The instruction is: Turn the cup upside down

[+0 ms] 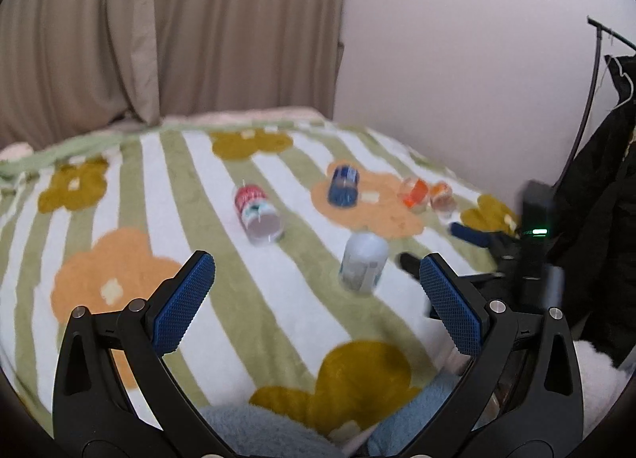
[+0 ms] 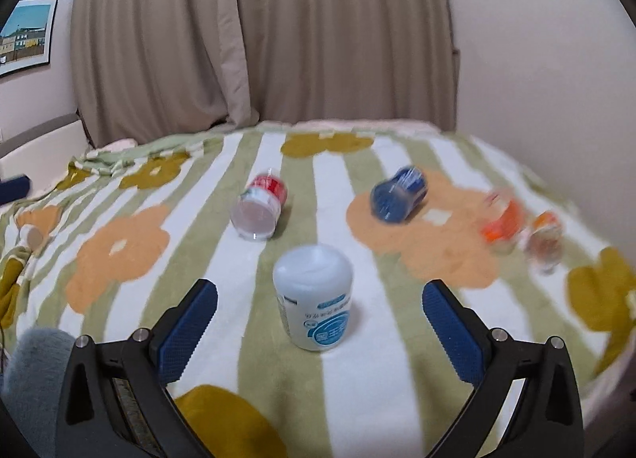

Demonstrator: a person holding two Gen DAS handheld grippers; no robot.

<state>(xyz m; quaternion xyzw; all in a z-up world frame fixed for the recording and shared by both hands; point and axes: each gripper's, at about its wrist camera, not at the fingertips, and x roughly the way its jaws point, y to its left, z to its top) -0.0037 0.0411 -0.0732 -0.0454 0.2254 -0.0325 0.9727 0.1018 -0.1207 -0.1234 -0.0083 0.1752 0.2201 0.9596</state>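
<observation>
My right gripper hangs over the bed with its fingers spread wide and nothing between them. The white cup stands just ahead of them, centred in the gap but not touched. Its closed, slightly domed end faces up and its blue printing reads inverted, so I judge it already stands mouth down on the blanket. My left gripper is spread the same way and empty; from there the white cup sits ahead and toward my right finger.

It looks like thin plastic: light, smooth, a little slick, likely to dent under a hard squeeze. I would take it across the middle of the wall, on the printed band, with gentle pressure. The plush blanket is soft underneath, so a nudge could tip it.

Further ahead, the red cup lies on its side, its mouth toward me; the inside looks pale and empty. The blue cup lies tilted ahead and right, blurred, so I cannot tell what it holds. Far right, an orange cup and a smaller clear one are too smeared to read.
</observation>
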